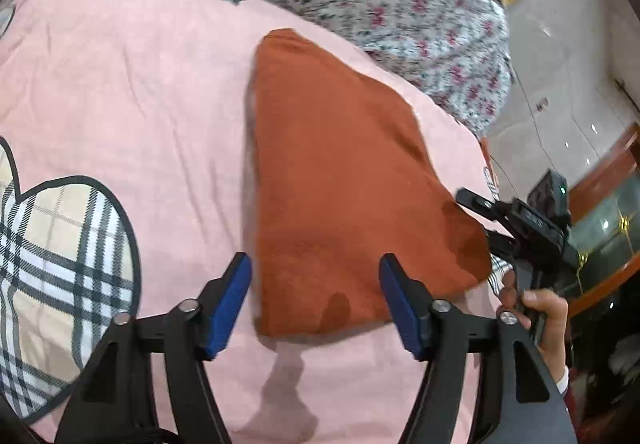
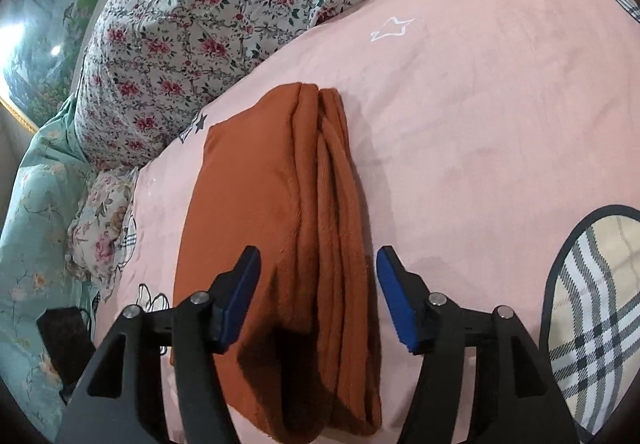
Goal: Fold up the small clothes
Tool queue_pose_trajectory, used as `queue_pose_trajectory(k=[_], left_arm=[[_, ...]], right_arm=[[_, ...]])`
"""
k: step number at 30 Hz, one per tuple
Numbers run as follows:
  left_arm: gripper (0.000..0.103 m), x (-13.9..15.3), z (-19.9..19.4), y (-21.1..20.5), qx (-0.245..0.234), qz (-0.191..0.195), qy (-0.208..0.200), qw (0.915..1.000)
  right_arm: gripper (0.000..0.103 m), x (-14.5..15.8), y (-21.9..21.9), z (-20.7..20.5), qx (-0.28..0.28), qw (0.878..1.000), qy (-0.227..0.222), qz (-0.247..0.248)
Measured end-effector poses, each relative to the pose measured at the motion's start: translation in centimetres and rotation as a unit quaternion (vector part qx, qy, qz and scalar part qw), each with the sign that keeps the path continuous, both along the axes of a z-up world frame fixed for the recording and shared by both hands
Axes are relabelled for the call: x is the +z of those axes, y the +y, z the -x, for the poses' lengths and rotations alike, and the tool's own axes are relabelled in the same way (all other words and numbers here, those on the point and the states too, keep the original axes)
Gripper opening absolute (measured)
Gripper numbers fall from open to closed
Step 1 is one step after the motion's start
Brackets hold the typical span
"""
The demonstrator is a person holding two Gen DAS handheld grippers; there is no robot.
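Observation:
A rust-orange garment [image 1: 340, 184] lies folded into a flat stack on the pink bedsheet [image 1: 120, 84]. In the right wrist view the garment [image 2: 280, 224] shows several layered edges along its right side. My left gripper [image 1: 316, 284] is open and empty, its blue pads straddling the garment's near edge just above it. My right gripper [image 2: 318, 284] is open and empty over the garment's near end. In the left wrist view the right gripper [image 1: 476, 204] shows at the garment's right corner, held by a hand [image 1: 536, 308].
A floral quilt [image 2: 200, 24] is heaped at the back of the bed. A plaid heart print [image 1: 56, 264] marks the sheet to the left. A floral pillow [image 2: 104, 224] and a black device [image 2: 64, 336] lie at the bed's edge. A damp-looking spot [image 1: 284, 384] is on the sheet.

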State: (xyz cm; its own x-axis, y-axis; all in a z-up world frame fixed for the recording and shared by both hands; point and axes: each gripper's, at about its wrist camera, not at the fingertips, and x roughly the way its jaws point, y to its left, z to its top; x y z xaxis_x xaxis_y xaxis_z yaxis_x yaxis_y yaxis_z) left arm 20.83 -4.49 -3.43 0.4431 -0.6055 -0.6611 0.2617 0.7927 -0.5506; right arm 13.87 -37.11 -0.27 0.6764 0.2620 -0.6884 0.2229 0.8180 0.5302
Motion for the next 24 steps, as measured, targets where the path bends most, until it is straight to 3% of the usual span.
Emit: queue_pose_trajectory(k=[7,14,16,17,20,21,22,24], left_arm=[[0.077,-3.0,-5.2,-0.2,-0.012,0.033,0.068,0.9971],[0.076,-3.8,-9.1,-2.2,-0.020,0.046,0.071,0.9962],[0.070,-4.1,-9.9,-3.1,-0.025,0.036,0.070,0.9966],[0.059,-4.3,-10.3,-3.7,-0.029,0.032,0.071,0.9965],[0.050,-4.5,-10.5,-4.5,-0.026,0.027,0.069,0.9969],[0.044,-4.5,-10.3,-4.5,-0.025,0.026,0.065,0.9973],[0.035,-4.4,-10.2,-4.4,-0.024,0.029,0.061,0.9974],[0.024,-3.9,-9.8,-4.1,-0.024,0.039,0.053,0.9975]], right_arm=[[0.063,-1.4,-0.2,-2.0,0.019,1.000,0.024,-0.009],[0.063,-2.4,-0.6,-4.1,0.034,0.998,0.033,-0.028],[0.063,-2.6,-0.6,-4.6,0.039,0.998,0.035,-0.033],[0.063,-2.8,-0.6,-4.8,0.043,0.998,0.036,-0.037],[0.063,-3.1,-0.6,-4.9,0.051,0.997,0.033,-0.041],[0.059,-3.2,-0.6,-4.9,0.052,0.997,0.032,-0.039],[0.044,-3.3,-0.4,-4.9,0.057,0.997,0.038,-0.036],[0.032,-3.2,0.1,-4.8,0.062,0.997,0.039,-0.040]])
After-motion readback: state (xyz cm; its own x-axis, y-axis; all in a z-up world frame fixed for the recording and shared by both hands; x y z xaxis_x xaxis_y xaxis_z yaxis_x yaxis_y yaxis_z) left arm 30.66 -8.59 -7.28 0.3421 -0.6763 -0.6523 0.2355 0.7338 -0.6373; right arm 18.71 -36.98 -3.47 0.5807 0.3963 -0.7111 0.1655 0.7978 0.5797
